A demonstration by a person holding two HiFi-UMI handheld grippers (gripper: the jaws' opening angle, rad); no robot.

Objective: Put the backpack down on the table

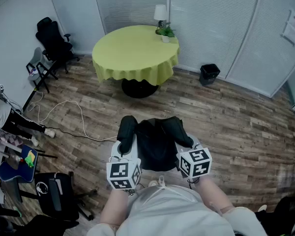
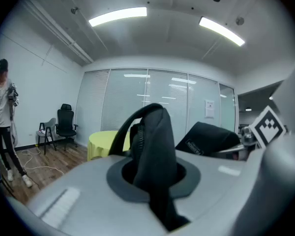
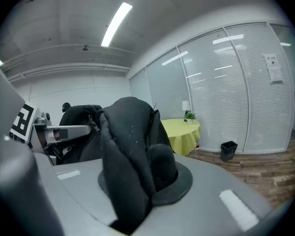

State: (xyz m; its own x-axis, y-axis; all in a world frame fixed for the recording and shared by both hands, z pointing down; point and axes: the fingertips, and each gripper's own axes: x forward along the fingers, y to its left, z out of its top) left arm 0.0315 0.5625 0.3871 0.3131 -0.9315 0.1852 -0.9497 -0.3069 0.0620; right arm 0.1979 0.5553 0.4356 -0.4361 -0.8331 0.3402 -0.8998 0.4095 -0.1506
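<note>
1. floor [image 1: 226, 127]: wood planks; white cable [image 1: 64, 112] trails across it at the left
2. table [image 1: 135, 50]: round, yellow-green cloth; stands at the far side of the room by the glass wall [image 1: 211, 18]; well apart from the backpack
3. backpack [image 1: 157, 144]: black; hangs between both grippers, close to the person's body, over the floor; not on the table
4. chair [image 1: 54, 41]: black office chair; left of the table, near the side wall
5. left gripper [image 1: 123, 154]: jaws closed on the left strap [image 1: 126, 132]; in the left gripper view the strap arches up out of the jaws
6. right gripper [image 1: 187, 149]: jaws clamped on the right strap [image 1: 179, 132]; in the right gripper view a thick padded fold bunches up between them
7. bin [image 1: 209, 73]: black; on the floor right of the table, at the glass wall
8. lamp [image 1: 160, 14]: white shade; on the table's far edge
9. plant [image 1: 165, 32]: small, green; just beside the lamp
</note>
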